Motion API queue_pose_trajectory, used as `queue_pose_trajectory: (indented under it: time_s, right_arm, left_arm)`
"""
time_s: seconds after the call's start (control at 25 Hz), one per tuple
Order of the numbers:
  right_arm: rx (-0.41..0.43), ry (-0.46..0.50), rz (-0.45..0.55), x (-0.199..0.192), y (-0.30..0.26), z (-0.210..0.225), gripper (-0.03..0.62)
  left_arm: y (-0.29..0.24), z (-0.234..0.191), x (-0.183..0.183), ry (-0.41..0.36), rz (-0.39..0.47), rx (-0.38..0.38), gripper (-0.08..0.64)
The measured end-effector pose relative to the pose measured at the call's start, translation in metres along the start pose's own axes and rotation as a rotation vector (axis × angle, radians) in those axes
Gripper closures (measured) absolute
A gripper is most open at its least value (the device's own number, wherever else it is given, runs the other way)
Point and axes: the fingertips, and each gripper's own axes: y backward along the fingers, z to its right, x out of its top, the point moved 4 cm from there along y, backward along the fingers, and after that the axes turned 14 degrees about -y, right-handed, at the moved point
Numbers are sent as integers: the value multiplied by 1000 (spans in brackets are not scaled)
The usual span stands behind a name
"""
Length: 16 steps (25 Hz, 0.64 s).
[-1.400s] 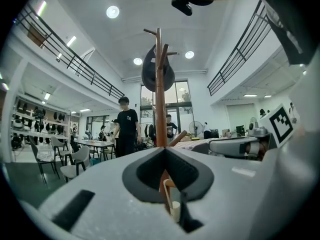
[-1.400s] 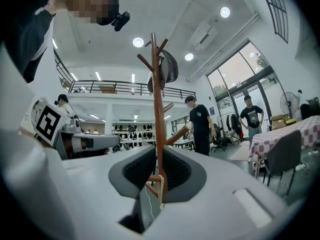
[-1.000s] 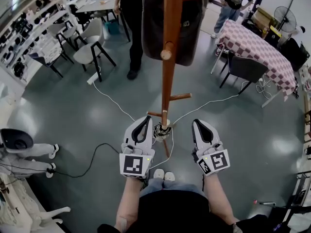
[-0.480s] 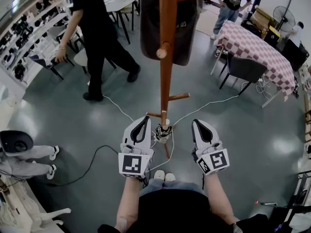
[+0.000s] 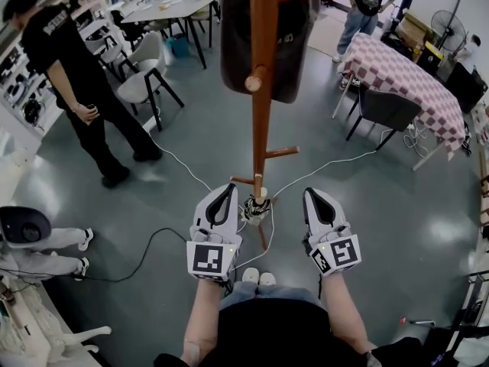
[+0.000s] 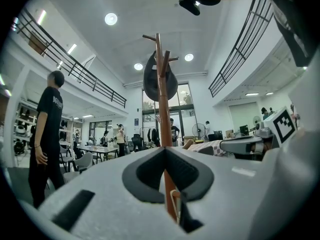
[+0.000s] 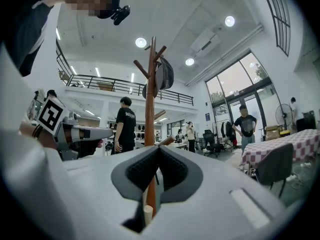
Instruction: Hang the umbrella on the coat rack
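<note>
Wood, smooth and round — coat rack (image 5: pixel 263 128) at twelve o'clock, dark limp umbrella (image 5: pixel 235 44) draped from its upper peg; left gripper (image 5: pixel 222 193) and right gripper (image 5: pixel 312 196) flank its base — seven and five o'clock, jaws pressed together, empty.

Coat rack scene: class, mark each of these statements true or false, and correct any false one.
1. A dark item hangs high on the coat rack. True.
2. Both grippers clamp the rack's pole. False: the left gripper and right gripper are shut and hold nothing.
3. A checked cloth covers the table at the right. True.
4. The person in black at the left sits on a chair. False: that person is standing.
</note>
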Motion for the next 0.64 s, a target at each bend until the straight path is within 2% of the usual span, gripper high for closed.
queue_pose_trajectory:
  time_s: [0.64]
  right_arm:
    - [-2,13,1,5,0,5,583]
  left_arm:
    - [-2,3,-1,-9,-18,-9,554]
